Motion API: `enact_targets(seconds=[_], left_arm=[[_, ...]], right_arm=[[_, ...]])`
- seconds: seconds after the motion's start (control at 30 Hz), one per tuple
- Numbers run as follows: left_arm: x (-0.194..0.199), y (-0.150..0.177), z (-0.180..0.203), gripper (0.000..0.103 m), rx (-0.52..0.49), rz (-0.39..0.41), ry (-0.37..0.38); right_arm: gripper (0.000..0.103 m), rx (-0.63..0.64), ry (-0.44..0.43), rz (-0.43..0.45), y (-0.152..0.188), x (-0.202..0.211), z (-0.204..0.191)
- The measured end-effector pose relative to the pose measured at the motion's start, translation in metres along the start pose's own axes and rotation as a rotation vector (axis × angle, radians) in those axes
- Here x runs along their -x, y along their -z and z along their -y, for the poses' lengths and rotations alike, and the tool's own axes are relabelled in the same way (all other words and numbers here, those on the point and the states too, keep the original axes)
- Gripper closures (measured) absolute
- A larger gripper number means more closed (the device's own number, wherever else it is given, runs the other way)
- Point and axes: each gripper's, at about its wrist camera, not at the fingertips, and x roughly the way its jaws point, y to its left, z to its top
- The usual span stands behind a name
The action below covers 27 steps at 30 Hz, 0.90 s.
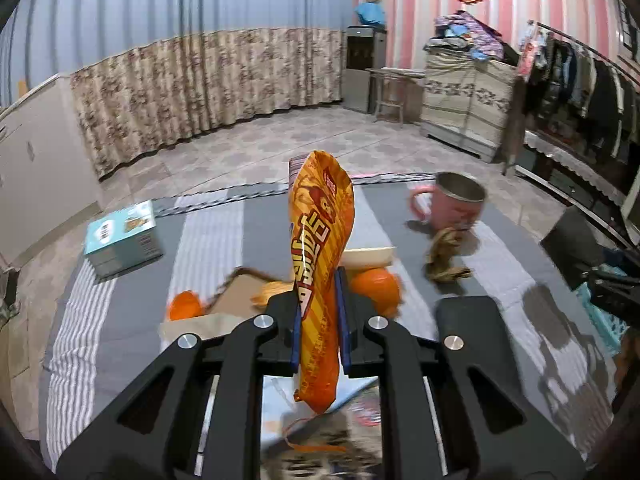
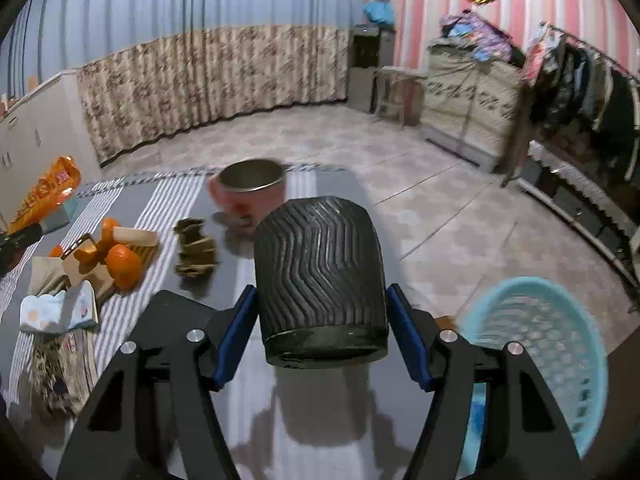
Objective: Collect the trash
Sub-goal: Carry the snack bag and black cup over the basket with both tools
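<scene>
Care first: our left gripper [image 1: 318, 312] clamps the orange snack bag [image 1: 322, 248]; our right gripper [image 2: 320, 324], jaws apart around the black ribbed bin [image 2: 320, 276], must squeeze it evenly.

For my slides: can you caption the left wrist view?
Left claw shut on an orange snack bag, held upright above the striped cloth with oranges.

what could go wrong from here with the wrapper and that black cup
1. The orange wrapper is pinched low in the left hand-held gripper, most of it flopping above, so it might slip out.
2. The black ribbed cup sits between the right hand-held gripper's fingers with gaps showing; lifting now could tip it.
</scene>
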Motion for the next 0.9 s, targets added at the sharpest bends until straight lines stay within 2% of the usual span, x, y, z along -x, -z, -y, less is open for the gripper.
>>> enact_targets(seconds=[0.23,0.43,0.67,0.9], left_arm=[[0.006,-0.001,0.073,0.091,-0.067,0.016,0.096],[0.005,0.003,0.139,0.091,-0.13,0.004,0.169],[0.003,0.013,0.222,0.091,-0.2,-0.006,0.263],[-0.003,0.025,0.284,0.091,-0.238,-0.022,0.342]], right_arm=[[0.038,-0.069,0.157,0.027,0.018,0.053,0.09],[0.038,-0.158,0.23,0.031,0.033,0.057,0.151],[0.038,-0.21,0.263,0.004,0.05,0.046,0.192],[0.038,-0.24,0.294,0.004,0.054,0.046,0.222]])
